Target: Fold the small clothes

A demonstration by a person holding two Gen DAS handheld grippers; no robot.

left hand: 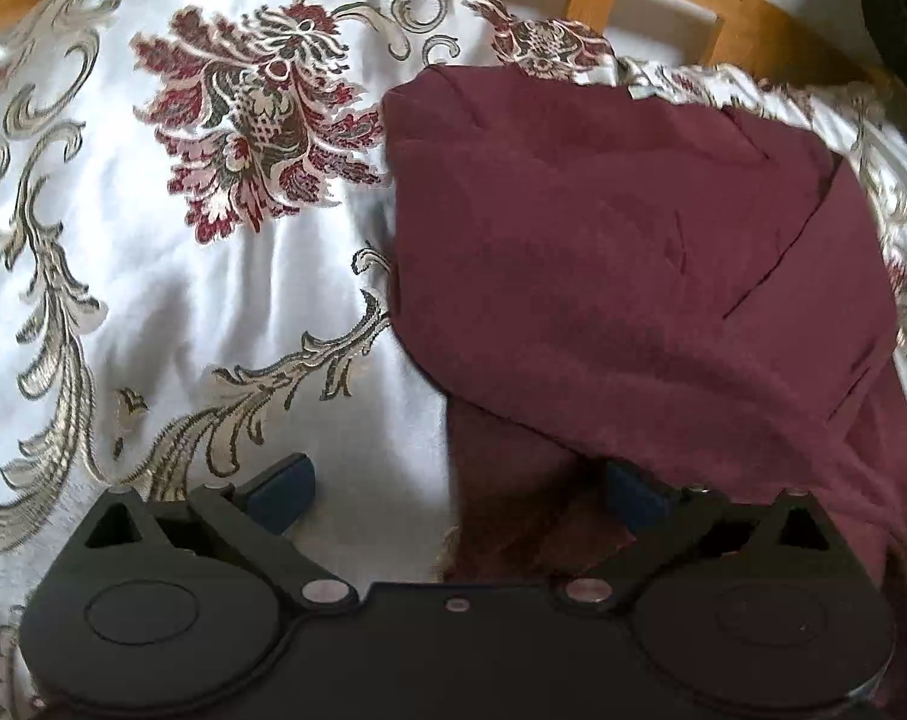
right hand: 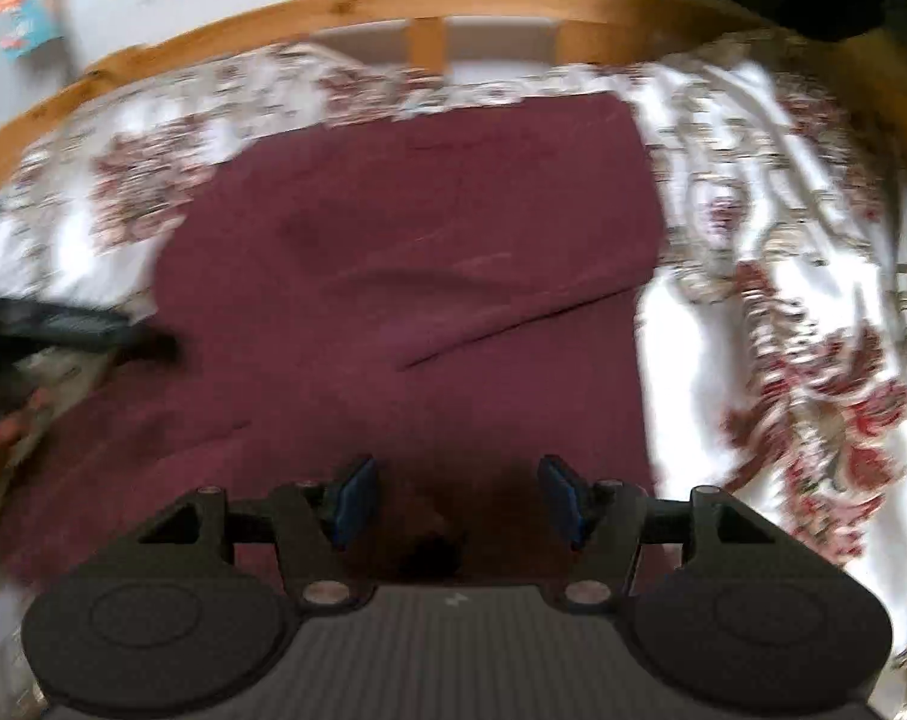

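Both grippers, left gripper (left hand: 459, 489) and right gripper (right hand: 453, 498), are hovering wide and empty over the half-folded maroon garment (left hand: 633, 252), needing a fresh edge grip.

The folded garment (left hand: 633, 252) lies on the bedspread (left hand: 153, 300), which covers the bed. Behind it runs the wooden bed frame (right hand: 393, 3). In the left wrist view the garment is to the right and bare bedspread to the left. In the right wrist view the garment is in the middle, with bedspread on both sides.
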